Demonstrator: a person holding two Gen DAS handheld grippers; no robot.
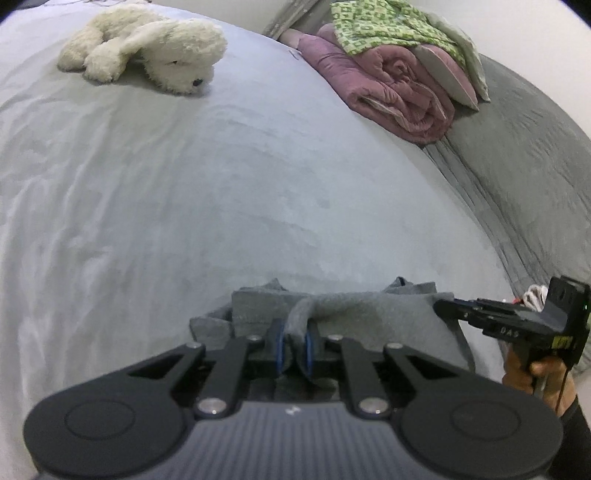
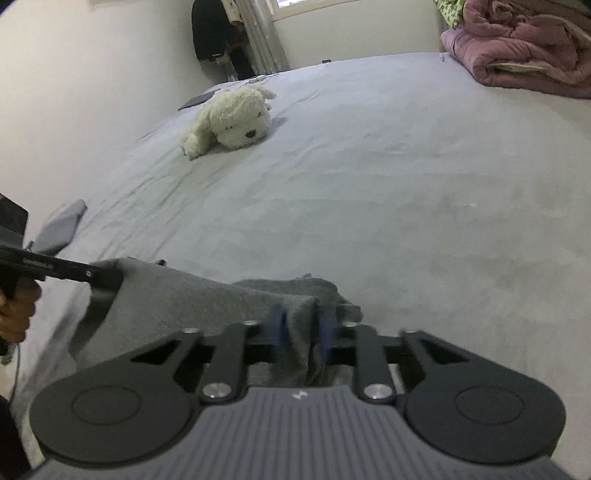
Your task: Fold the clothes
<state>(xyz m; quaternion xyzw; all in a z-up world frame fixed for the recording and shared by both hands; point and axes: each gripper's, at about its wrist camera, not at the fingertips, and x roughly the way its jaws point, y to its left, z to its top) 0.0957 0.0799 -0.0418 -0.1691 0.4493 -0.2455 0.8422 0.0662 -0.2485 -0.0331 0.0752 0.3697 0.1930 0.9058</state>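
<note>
A grey garment [image 1: 369, 314] lies folded at the near edge of the pale grey bed [image 1: 221, 184]. My left gripper [image 1: 293, 347] is shut on a bunched fold of that cloth between its blue pads. In the right wrist view the same grey garment [image 2: 207, 295] stretches from left to centre, and my right gripper [image 2: 301, 332] is shut on its gathered edge. The right gripper [image 1: 448, 306] also shows at the cloth's right corner in the left wrist view. The left gripper [image 2: 107, 280] shows at the cloth's left corner in the right wrist view.
A white plush dog [image 1: 147, 48] lies far back on the bed. A rolled pink quilt [image 1: 388, 85] with a green patterned cloth [image 1: 388, 26] on top sits at the far right, beside a darker grey blanket [image 1: 517, 166]. A person's hand [image 1: 535, 373] holds the right gripper's handle.
</note>
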